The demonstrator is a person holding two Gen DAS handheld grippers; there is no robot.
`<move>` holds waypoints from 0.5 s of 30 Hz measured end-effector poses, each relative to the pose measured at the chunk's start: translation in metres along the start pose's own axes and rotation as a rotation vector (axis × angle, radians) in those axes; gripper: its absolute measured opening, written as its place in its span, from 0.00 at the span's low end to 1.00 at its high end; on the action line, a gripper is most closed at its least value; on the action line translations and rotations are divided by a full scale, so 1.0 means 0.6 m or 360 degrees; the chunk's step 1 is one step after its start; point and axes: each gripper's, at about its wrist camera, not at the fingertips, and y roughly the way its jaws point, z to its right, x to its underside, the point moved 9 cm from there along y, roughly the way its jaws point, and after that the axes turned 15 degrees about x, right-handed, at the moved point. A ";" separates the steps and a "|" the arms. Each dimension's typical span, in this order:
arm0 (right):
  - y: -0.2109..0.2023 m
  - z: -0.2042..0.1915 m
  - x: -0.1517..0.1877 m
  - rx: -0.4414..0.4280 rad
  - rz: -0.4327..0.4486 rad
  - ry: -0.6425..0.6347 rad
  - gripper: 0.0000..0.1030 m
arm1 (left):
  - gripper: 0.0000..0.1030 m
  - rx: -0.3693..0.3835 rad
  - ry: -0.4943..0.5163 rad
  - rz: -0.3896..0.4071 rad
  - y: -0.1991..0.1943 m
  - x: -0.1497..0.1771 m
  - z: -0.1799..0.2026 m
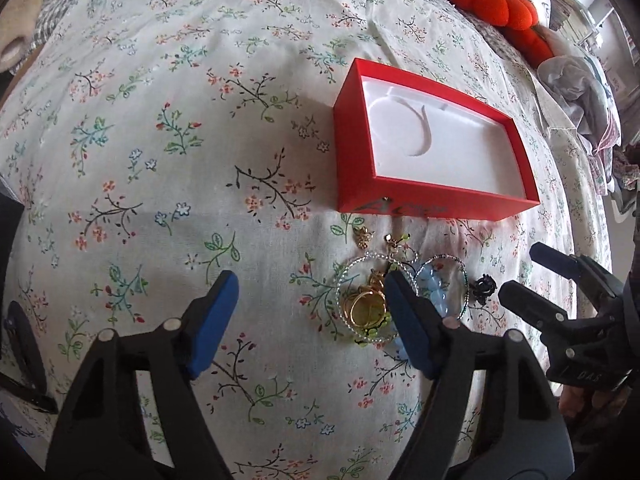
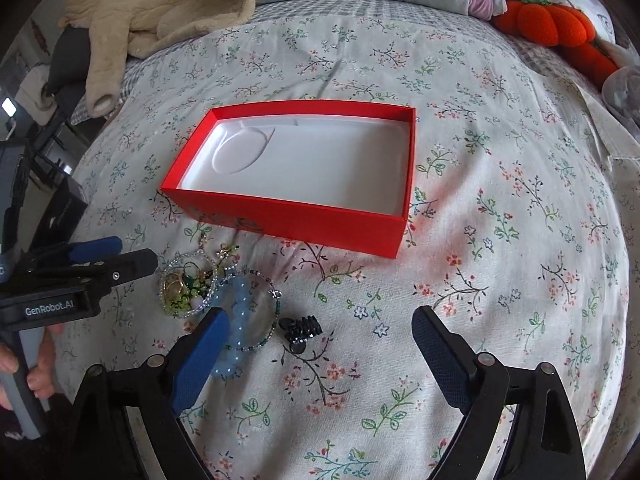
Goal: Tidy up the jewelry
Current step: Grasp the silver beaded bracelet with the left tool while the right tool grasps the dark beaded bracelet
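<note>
An open red box [image 1: 436, 198] [image 2: 288, 218] with a white lining lies on the floral bedsheet. In front of it sits a small jewelry pile: a gold piece [image 1: 366, 308] inside a clear beaded ring, a blue bead bracelet [image 1: 434, 286] [image 2: 240, 300], a black hair clip [image 1: 482, 290] [image 2: 302, 328] and a gold earring [image 1: 362, 236]. My left gripper [image 1: 311, 284] [image 2: 134, 251] is open over the pile's left side, with bare sheet between its fingers. My right gripper [image 2: 320, 318] [image 1: 522, 270] is open too; the black clip lies on the sheet between its fingers, untouched.
A beige garment [image 2: 152, 8] lies at the bed's far left, with grey pillows behind. An orange plush [image 2: 552, 20] [image 1: 496, 4] sits far right beside crumpled cloth [image 1: 580, 88]. A black box [image 2: 60, 204] stands off the bed's left edge. A hand [image 2: 40, 364] holds the left gripper's handle.
</note>
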 end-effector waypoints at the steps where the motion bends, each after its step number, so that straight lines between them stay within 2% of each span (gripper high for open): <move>1: 0.004 -0.005 -0.005 -0.0030 -0.0002 -0.0012 0.78 | 0.61 0.0038 -0.0023 -0.0011 0.005 -0.001 -0.001; 2: 0.008 -0.012 -0.010 -0.0060 -0.0005 -0.0023 0.76 | 0.56 0.0066 -0.0045 -0.0042 0.011 0.001 0.000; 4: 0.016 -0.024 -0.017 -0.0133 -0.0027 -0.0036 0.64 | 0.49 0.0133 -0.0065 -0.0077 0.022 0.004 0.004; 5: 0.021 -0.031 -0.020 -0.0172 -0.0043 -0.0036 0.61 | 0.45 0.0149 -0.0070 -0.0104 0.028 0.005 0.005; 9: 0.046 -0.052 -0.021 -0.0269 -0.0131 -0.0029 0.37 | 0.35 0.0164 -0.0066 -0.0131 0.042 0.005 0.005; 13: 0.069 -0.063 -0.018 -0.0272 -0.0187 -0.0041 0.27 | 0.27 0.0173 -0.0073 -0.0143 0.048 0.000 0.003; 15: 0.073 -0.066 -0.017 -0.0259 -0.0188 -0.0055 0.26 | 0.24 0.0171 -0.0066 -0.0153 0.052 -0.002 0.001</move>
